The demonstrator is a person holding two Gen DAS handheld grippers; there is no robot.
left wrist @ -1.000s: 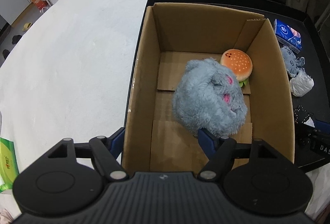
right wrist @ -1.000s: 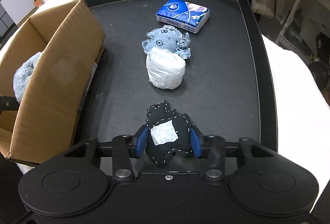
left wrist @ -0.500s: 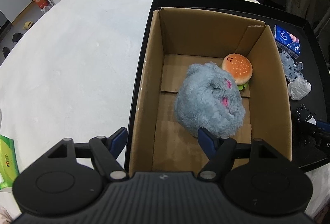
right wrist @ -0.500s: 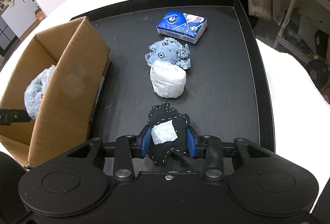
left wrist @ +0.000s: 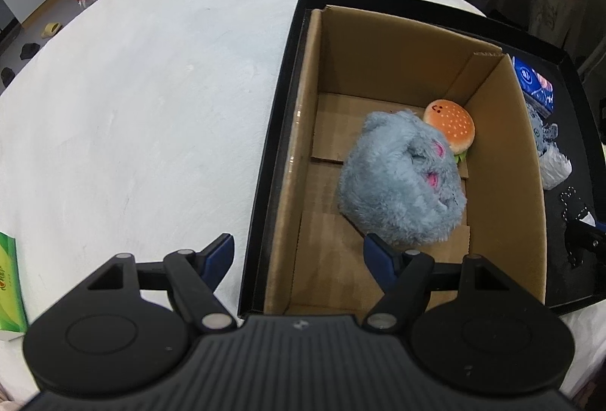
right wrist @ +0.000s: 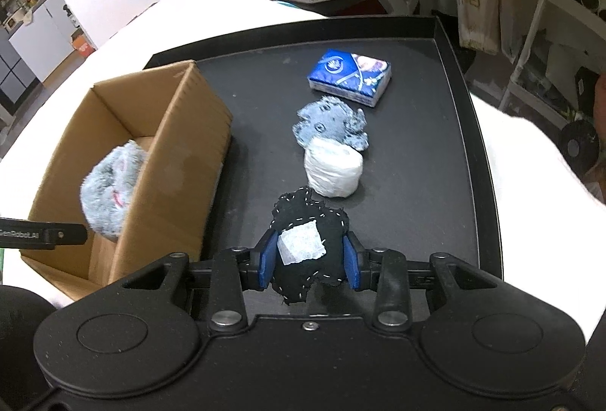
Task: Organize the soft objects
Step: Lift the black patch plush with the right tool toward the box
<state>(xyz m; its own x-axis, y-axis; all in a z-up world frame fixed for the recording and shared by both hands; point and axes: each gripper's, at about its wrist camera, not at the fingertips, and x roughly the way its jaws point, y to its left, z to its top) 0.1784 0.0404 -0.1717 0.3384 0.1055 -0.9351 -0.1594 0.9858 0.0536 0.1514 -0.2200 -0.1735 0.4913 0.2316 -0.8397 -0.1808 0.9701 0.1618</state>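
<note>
Left claw (left wrist: 297, 254) is held spread, empty, over the near rim of the open brown cardboard box (right wrist: 181, 161). Black stitched fabric toy (right wrist: 308, 246) is pinched in the right claw (right wrist: 308, 265), clear of the black tray (right wrist: 466, 131); box wall should be cleared before release.

I see a matt corrugated cardboard box (left wrist: 503, 184) holding a shaggy grey plush (left wrist: 397, 184), a matt black tray (right wrist: 416, 184), and a glossy plastic-wrapped tissue pack (right wrist: 350, 76).
</note>
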